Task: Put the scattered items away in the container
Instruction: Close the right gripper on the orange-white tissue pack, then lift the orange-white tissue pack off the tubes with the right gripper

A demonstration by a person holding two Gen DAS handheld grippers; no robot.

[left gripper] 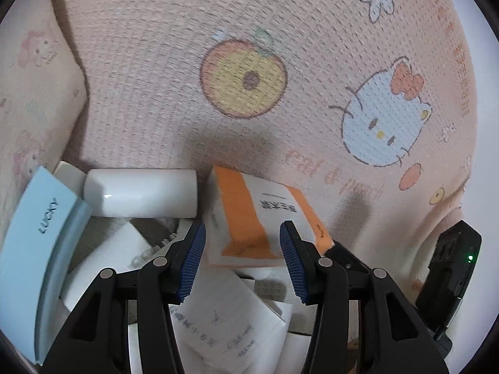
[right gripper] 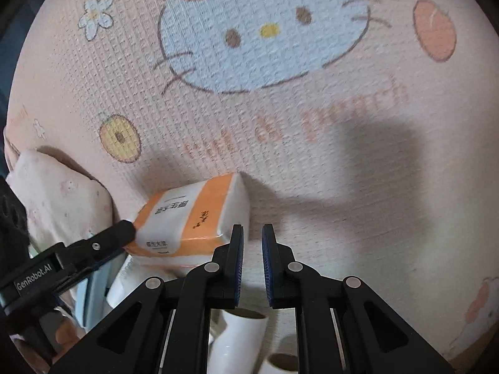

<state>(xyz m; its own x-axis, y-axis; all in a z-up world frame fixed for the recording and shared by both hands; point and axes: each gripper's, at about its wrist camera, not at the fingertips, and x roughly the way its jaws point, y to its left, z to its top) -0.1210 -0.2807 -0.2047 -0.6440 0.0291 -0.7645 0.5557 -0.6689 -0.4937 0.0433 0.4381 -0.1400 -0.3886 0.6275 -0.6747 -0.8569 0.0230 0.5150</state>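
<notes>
An orange-and-white tissue pack lies tilted on top of a pile of items. My left gripper is open, its blue pads either side of the pack's near end without gripping it. Around it lie a white tube, a light blue box marked LUCKY, and a printed white packet. In the right wrist view the same pack sits left of my right gripper, whose jaws stand a narrow gap apart and empty. The left gripper's finger touches the pack's left end. The container's walls are hidden.
A pink Hello Kitty blanket covers the surface behind. A pale printed pillow lies at left, also in the right wrist view. White tubes lie under the right gripper. The right gripper's black body is at right.
</notes>
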